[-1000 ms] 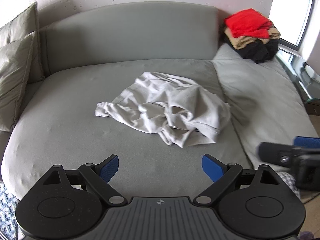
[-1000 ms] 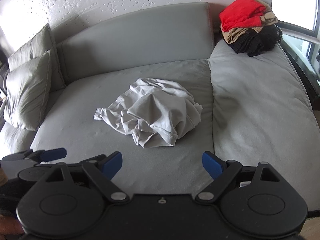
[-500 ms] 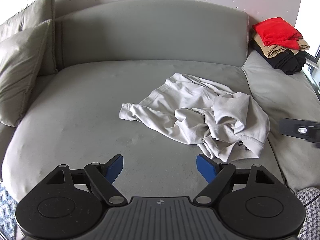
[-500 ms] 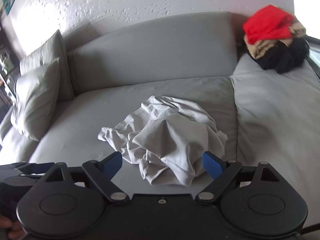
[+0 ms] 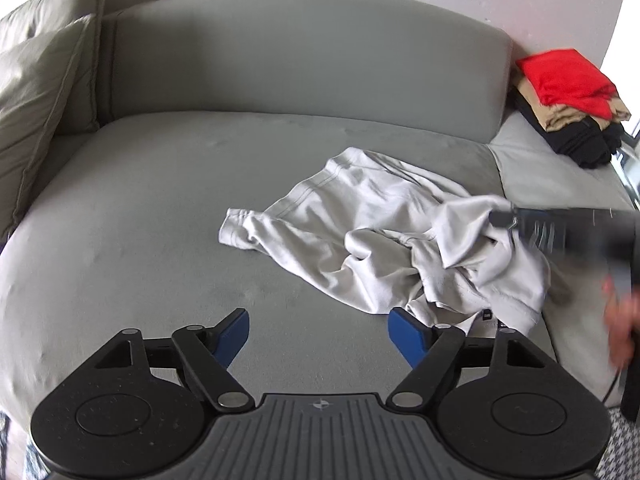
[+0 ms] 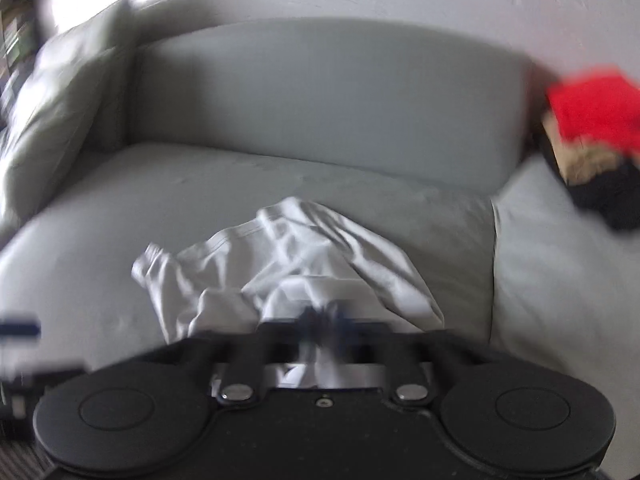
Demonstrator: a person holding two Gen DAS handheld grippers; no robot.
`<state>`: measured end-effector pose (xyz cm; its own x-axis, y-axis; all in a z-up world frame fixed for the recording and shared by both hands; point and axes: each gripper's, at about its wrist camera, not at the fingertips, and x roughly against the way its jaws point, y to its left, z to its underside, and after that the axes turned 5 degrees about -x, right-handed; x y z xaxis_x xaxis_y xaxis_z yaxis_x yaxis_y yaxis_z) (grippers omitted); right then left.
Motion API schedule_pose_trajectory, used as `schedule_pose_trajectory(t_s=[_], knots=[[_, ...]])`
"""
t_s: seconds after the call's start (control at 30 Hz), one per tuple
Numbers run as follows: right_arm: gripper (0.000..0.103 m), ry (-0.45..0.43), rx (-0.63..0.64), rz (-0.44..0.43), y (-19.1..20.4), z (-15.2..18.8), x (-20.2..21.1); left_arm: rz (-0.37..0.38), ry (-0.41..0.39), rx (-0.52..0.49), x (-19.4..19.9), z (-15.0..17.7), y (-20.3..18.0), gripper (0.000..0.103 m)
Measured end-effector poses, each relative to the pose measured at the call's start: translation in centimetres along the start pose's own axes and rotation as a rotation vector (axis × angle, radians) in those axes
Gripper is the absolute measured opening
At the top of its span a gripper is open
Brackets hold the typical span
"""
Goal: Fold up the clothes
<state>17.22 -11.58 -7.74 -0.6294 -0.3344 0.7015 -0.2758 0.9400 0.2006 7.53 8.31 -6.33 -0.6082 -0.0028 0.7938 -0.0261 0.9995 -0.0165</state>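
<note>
A crumpled light grey garment (image 5: 384, 248) lies on the grey sofa seat (image 5: 140, 220), right of centre. My left gripper (image 5: 318, 330) hovers over the seat near the garment's front edge, its blue fingers apart and closing, with only bare cushion between them. In the left wrist view my right gripper (image 5: 498, 219) comes in from the right and pinches the garment's raised right part. In the blurred right wrist view the right gripper (image 6: 325, 314) is shut on a bunch of the garment (image 6: 304, 256).
A stack of folded clothes (image 5: 572, 100), red on top, then tan and black, rests on the right cushion by the backrest. Two olive pillows (image 5: 36, 92) lean at the left end. A hand (image 5: 622, 320) shows at the right edge.
My right gripper has dropped onto the garment and shut on its near right part. My left gripper has moved closer to the seat and its fingers have narrowed a little.
</note>
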Motion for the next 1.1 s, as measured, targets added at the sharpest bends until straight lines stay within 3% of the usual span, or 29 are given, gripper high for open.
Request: schedule_pose_trajectory(t_s=[0.07, 0.2, 0.27, 0.33, 0.4, 0.5, 0.57, 0.67, 0.8, 0.93, 0.97, 1.0, 1.1], knots=[[0.005, -0.058, -0.188, 0.014, -3.8, -1.5, 0.5, 0.029, -0.003, -0.002, -0.2, 0.0, -0.1, 0.061], [0.005, -0.190, -0.542, 0.205, -13.7, -2.2, 4.0, 0.078, -0.001, -0.008, -0.6, 0.0, -0.5, 0.043], [0.006, -0.209, -0.630, 0.324, -17.9, -1.2, 5.6, 0.095, 0.006, -0.015, -0.8, 0.1, -1.0, 0.043], [0.017, -0.171, -0.669, 0.366, -20.5, 0.0, 6.9, 0.108, 0.013, -0.034, -1.1, 0.1, -1.9, 0.043], [0.043, -0.127, -0.653, 0.337, -21.1, 1.3, 8.3, 0.135, 0.026, -0.042, -1.3, 0.2, -2.8, 0.043], [0.052, -0.090, -0.627, 0.280, -20.7, 2.8, 10.4, 0.170, 0.030, -0.054, -1.3, 0.2, -3.7, 0.043], [0.055, -0.079, -0.630, 0.219, -20.1, 3.3, 11.5, 0.182, 0.027, -0.068, -1.2, 0.1, -4.4, 0.042], [0.055, -0.050, -0.599, 0.054, -18.7, 2.8, 11.2, 0.200, 0.021, -0.088, -1.1, -0.4, -5.4, 0.042], [0.055, 0.018, -0.502, -0.063, -15.6, 1.4, 8.6, 0.203, 0.009, -0.118, -1.2, -1.5, -6.3, 0.043], [0.057, 0.039, -0.435, -0.064, -13.8, 0.4, 5.1, 0.204, 0.010, -0.132, -1.9, -2.1, -6.0, 0.044], [0.064, 0.041, -0.399, -0.050, -13.4, 0.2, 4.3, 0.207, 0.012, -0.134, -2.2, -2.1, -5.9, 0.044], [0.070, 0.052, -0.338, -0.045, -12.7, 0.1, 3.3, 0.210, 0.013, -0.136, -2.4, -2.2, -5.8, 0.044], [0.070, 0.084, -0.155, -0.032, -10.6, 0.0, 0.6, 0.212, 0.027, -0.129, -3.0, -2.2, -5.4, 0.045]])
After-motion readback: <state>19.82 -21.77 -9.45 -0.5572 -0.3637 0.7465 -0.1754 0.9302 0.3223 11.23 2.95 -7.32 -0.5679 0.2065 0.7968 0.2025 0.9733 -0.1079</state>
